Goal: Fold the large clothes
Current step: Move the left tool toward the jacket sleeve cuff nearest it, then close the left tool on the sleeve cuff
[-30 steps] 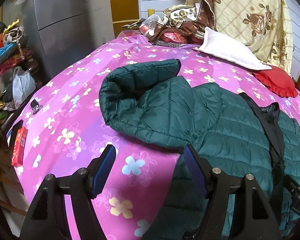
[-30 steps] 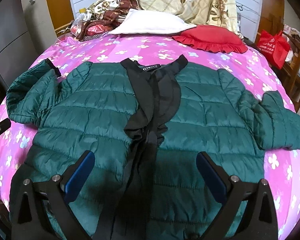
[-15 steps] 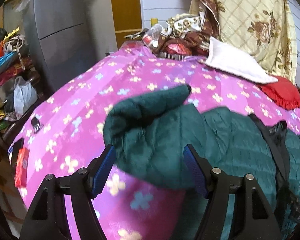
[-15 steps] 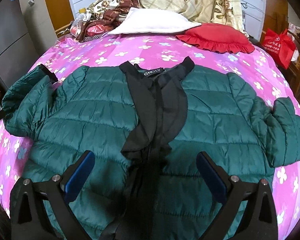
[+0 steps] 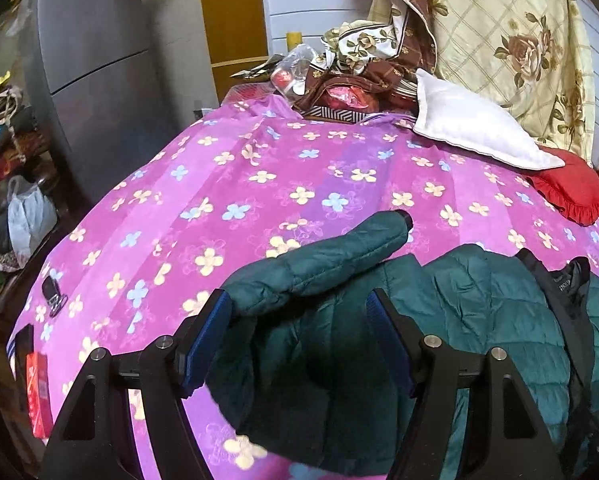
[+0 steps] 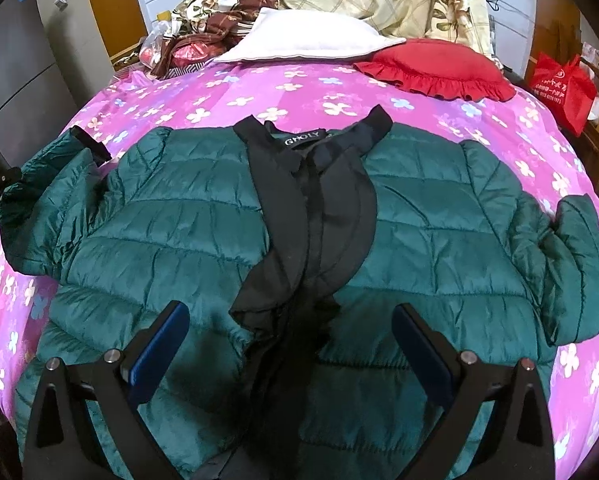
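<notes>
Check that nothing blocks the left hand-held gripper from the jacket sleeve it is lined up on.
Nothing visible blocks it. The left hand-held gripper is open, and the green jacket's sleeve lies right in front of the gap between its fingers, with only the flowered bedspread around it. The pillows sit far back.

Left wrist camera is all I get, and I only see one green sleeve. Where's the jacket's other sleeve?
Observer: The other sleeve is on the opposite side of the jacket. It is bent at the elbow and lies on the pink bedspread.
Operator: Is my other grabber holding anything?
Observer: No. The right gripper is over the jacket's lower front with its jaws wide apart, and it is pinching nothing.
</notes>
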Motion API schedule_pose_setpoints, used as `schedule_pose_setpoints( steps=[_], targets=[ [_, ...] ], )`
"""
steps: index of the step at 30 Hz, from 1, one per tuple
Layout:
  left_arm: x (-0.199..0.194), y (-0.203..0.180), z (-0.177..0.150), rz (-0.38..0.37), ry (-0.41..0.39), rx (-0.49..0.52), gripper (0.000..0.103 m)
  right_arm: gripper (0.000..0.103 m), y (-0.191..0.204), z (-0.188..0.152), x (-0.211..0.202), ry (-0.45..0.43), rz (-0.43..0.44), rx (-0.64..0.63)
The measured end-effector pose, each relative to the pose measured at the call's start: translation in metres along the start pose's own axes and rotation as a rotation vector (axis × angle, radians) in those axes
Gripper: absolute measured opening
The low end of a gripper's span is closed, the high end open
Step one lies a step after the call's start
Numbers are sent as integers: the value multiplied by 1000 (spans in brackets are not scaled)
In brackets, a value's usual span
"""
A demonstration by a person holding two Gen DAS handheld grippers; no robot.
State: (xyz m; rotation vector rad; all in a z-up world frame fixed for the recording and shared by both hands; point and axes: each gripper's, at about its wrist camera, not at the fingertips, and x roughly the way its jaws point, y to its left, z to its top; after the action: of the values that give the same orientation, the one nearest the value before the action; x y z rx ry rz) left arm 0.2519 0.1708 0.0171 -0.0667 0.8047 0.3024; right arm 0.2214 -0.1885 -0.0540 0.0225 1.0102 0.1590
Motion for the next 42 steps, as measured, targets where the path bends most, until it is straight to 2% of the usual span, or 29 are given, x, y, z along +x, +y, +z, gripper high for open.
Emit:
schedule_pose_setpoints(
  steps=[7, 16, 23, 24, 25, 26, 27, 28, 29, 32, 35, 37, 42],
  targets=[
    [7, -7, 8, -16, -10, 17, 48, 103, -1, 0, 3, 5, -6, -3],
    [26, -21, 13, -25, 8, 124, 48, 103, -4, 1, 5, 6, -9, 2],
    [57, -22, 13, -9, 77, 125, 48, 103, -12, 2, 10, 17, -19, 14],
    [60, -21, 12, -5, 79, 119, 42, 103, -14, 2, 10, 15, -17, 18],
    [64, -19, 11, -6, 87, 106, 29, 103, -15, 1, 10, 12, -18, 19],
    [68, -17, 9, -15, 97, 91, 21, 103, -16, 2, 11, 12, -21, 17],
    [70, -16, 7, -25, 106, 78, 7, 103, -17, 1, 12, 13, -25, 14],
    [72, -13, 5, -43, 118, 52, 0, 103, -18, 1, 14, 16, -34, 9],
    [72, -11, 3, -53, 116, 33, 0, 103, -19, 1, 15, 20, -40, 5],
    [58, -8, 1, -57, 64, 12, 0, 103, -20, 1, 18, 22, -54, -5],
    [30, -2, 3, -101, -5, -26, 0, 103, -23, 0, 21, 26, -64, -5],
    [6, 1, 5, -144, -48, -50, 0, 103, -25, -1, 21, 28, -67, -1],
    [-40, -12, 10, -282, -88, -53, 0, 103, -32, -2, 13, 13, -76, 21]
  ],
)
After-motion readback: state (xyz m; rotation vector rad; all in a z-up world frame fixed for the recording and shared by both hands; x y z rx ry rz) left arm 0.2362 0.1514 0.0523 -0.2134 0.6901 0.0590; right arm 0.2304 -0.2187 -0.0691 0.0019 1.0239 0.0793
